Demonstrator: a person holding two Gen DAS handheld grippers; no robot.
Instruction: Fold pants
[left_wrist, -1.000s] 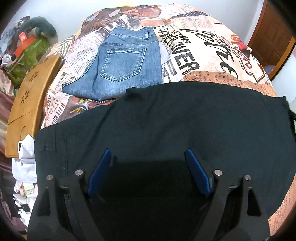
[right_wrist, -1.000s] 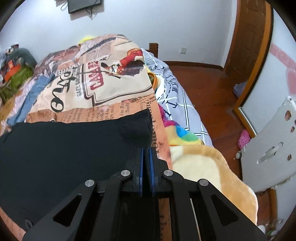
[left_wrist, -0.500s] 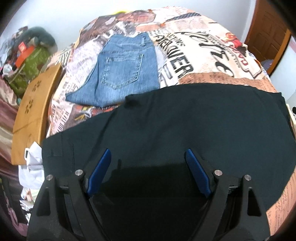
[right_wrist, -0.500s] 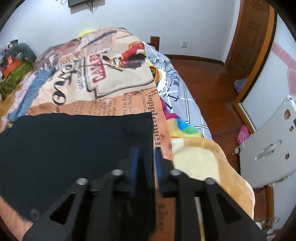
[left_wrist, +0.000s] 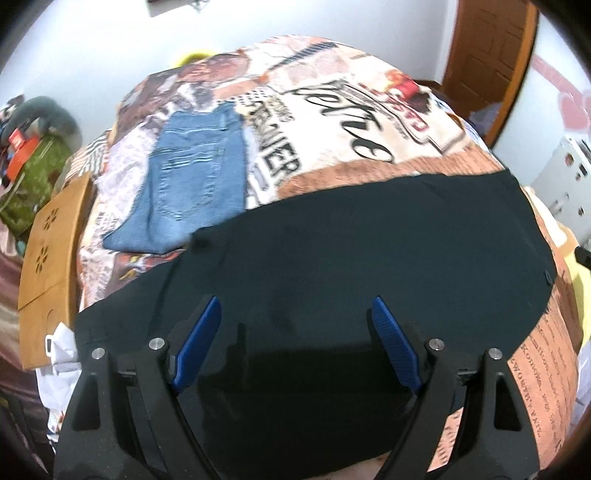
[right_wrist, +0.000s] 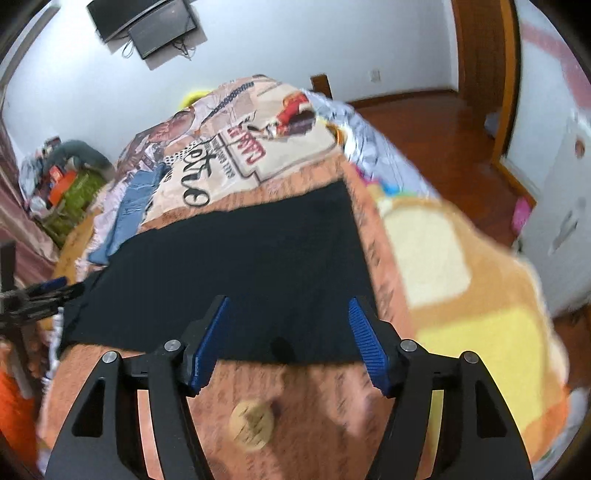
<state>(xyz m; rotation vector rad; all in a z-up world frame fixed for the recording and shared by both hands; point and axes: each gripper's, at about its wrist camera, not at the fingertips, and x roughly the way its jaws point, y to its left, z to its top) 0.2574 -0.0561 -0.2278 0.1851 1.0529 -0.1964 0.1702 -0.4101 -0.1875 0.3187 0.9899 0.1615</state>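
The black pants (left_wrist: 362, 251) lie flat across the printed bedspread (left_wrist: 332, 122), folded lengthwise. They also show in the right wrist view (right_wrist: 236, 273). My left gripper (left_wrist: 295, 306) is open and empty, hovering over the pants' near part. My right gripper (right_wrist: 288, 306) is open and empty, raised above the pants' right end near the bed's edge. The left gripper shows at the left edge of the right wrist view (right_wrist: 48, 291).
Folded blue jeans (left_wrist: 195, 177) lie on the bed beyond the black pants. A wooden board (left_wrist: 51, 258) stands at the bed's left side. A yellow and orange blanket (right_wrist: 461, 295) hangs off the right side. A wooden floor and door (right_wrist: 480, 74) lie to the right.
My right gripper let go of the pants' right end, opened wide and lifted back. My left gripper stayed open and rose a little over the pants.
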